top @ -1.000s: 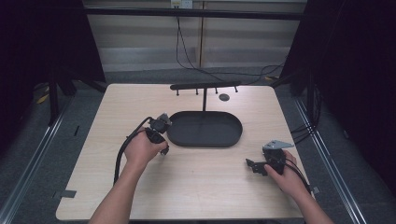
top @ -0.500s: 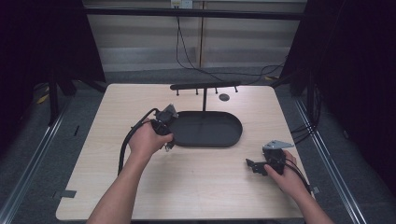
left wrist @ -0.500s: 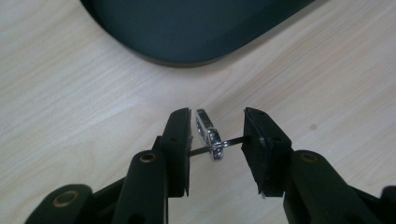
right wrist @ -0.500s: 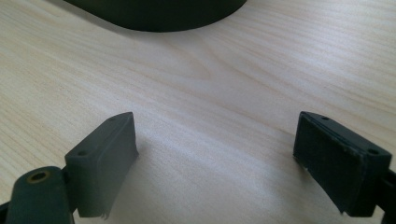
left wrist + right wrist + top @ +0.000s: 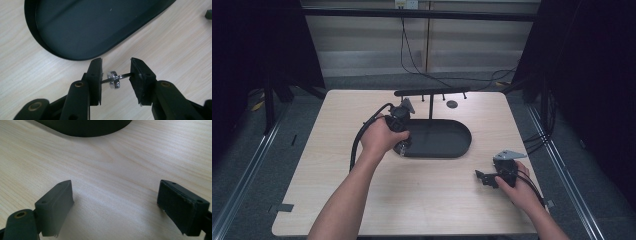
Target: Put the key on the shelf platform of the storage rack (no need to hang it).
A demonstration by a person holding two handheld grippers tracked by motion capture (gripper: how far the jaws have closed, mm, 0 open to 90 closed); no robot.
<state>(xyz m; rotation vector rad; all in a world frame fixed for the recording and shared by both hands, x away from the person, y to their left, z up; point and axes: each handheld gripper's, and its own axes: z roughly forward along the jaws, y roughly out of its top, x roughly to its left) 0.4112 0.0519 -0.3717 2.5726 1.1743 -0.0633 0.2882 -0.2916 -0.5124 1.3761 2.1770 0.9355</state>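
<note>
Chrome glints between my left gripper (image 5: 116, 81) jaws: they're clamped on a small silver ring (image 5: 113, 80), carried above the tabletop. Just beyond them lies the black oval tray (image 5: 50, 53). I'd next carry the ring toward the hanging rack (image 5: 432, 92) behind. My right gripper (image 5: 117, 207) waits, jaws wide apart, empty.

1. One black oval tray (image 5: 447, 145) on the table.
2. One black stand (image 5: 431, 92) with a crossbar behind it.
3. One small dark disc (image 5: 452, 104) near the stand.
4. One silver ring (image 5: 113, 80).
5. Two handheld grippers: left gripper (image 5: 401, 127), right gripper (image 5: 484, 176).
</note>
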